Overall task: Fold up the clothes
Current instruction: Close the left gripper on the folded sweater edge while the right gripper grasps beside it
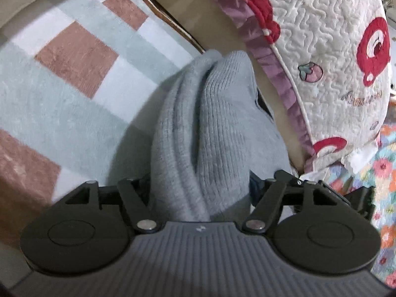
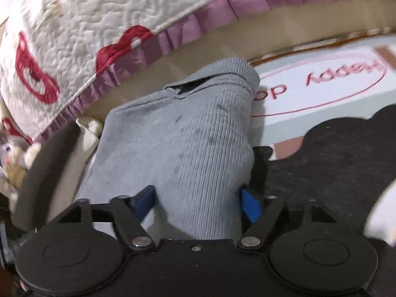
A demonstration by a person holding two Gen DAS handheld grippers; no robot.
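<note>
Grey knit garment (image 1: 198, 128) bunched between both hand-held grippers, over checked rug (image 1: 61, 74)

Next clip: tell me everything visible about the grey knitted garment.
The grey knitted garment is a soft, fine-ribbed knit, bunched into thick lengthwise folds rather than lying flat. A hemmed opening shows at its far end in the right wrist view, along with a few faint dark marks. It fills the gap of both the left tool and the right tool, hiding their fingertips. Beyond it lie a checked rug and a quilted cover.
</note>
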